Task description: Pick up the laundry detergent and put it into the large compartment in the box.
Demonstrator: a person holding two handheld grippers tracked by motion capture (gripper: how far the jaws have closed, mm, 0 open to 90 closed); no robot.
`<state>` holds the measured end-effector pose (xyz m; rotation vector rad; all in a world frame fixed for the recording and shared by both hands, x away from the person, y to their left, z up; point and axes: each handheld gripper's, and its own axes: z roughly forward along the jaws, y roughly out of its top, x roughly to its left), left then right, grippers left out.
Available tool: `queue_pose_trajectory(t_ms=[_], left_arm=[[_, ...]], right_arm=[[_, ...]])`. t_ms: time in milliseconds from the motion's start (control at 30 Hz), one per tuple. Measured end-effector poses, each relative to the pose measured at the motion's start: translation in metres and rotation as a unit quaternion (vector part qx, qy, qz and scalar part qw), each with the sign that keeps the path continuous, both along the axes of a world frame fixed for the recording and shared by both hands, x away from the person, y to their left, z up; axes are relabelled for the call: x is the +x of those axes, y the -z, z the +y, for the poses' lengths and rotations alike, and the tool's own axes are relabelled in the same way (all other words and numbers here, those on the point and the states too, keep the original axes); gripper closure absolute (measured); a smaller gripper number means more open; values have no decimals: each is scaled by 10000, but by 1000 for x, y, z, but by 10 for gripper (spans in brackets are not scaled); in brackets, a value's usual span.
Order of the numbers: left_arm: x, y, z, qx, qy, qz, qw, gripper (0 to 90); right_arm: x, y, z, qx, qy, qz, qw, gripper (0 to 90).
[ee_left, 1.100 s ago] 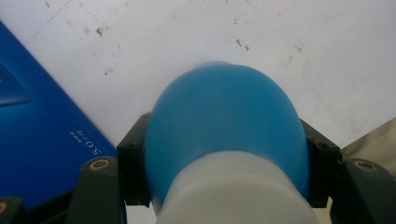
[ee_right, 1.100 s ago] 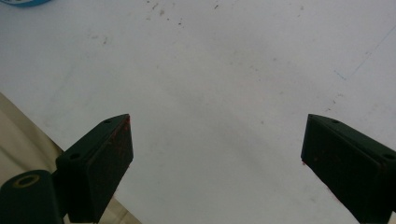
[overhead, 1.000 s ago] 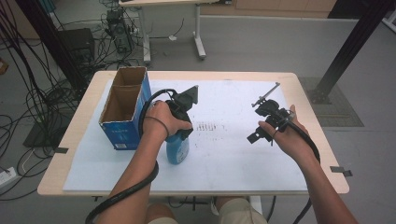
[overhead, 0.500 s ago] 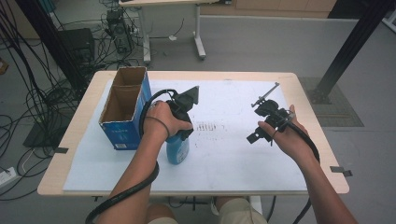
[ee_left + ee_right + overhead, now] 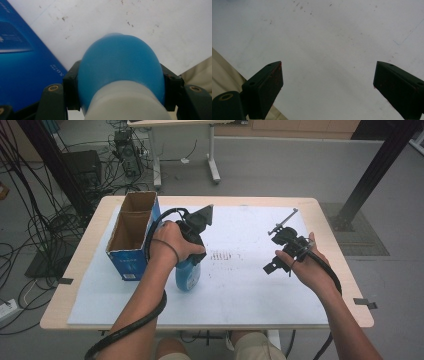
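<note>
We pinch the blue bottle (image 5: pixel 187 275) upright in our left gripper (image 5: pixel 192 251), just right of the open blue carton (image 5: pixel 131 240); our right gripper (image 5: pixel 327 82) hangs spread, well apart

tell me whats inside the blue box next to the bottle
The blue box stands open-topped; its visible inside shows bare brown cardboard walls. Its floor is hidden by the near wall, so contents cannot be ruled out.

Left gripper (image 5: pixel 192 262) lifts blue bottle (image 5: pixel 188 275) slightly higher off white sheet (image 5: pixel 240 285), beside blue box (image 5: pixel 131 240).
</note>
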<state>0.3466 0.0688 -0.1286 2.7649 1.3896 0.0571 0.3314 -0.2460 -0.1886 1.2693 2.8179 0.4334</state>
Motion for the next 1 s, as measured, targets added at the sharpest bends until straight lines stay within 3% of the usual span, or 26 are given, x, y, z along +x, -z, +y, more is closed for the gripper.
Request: queue_pose_trajectory(t_ms=[67,133,167,267,300,333,367,433,667,833,867,933,1000], left_arm=[[-1,-8,0,-10,-5,-38,10000,369],[-2,-32,0,19,17,-138,9999,368],[-2,-32,0,19,17,-138,9999,368],[1,-66,6,-41,-31,-208,9998,369],[1,-66,6,-41,-31,-208,9998,368],[3,-75,7,-45,-67,-218,9997,368],[5,-93,8,-22,-99,-262,9996,368],[6,-102,8,6,-128,-283,9995,369],[23,-161,19,147,-445,-395,9981,369],[31,-182,35,-2,-865,-495,9950,369],[33,-190,44,-91,-1047,-573,9928,369],[37,-194,49,-56,-1115,-556,9922,369],[42,-199,55,33,-1316,-586,9896,369]], right_arm=[[0,0,0,10,-11,-14,10000,91],[-2,-3,1,6,-19,-26,10000,92],[-2,-4,2,-7,-29,-33,10000,91],[-3,-7,4,2,-53,-53,10000,91],[-3,-7,4,2,-53,-53,10000,91],[-4,-7,5,3,-56,-57,10000,91],[-4,-9,6,1,-83,-63,9999,91],[-4,-10,7,-3,-86,-60,9999,91],[-6,-18,8,-4,-124,-111,9999,91],[-7,-22,9,-13,-133,-138,9998,91],[-7,-23,10,-20,-137,-134,9998,91],[-7,-23,10,-12,-137,-130,9998,92],[-7,-23,11,12,-141,-114,9998,91]])
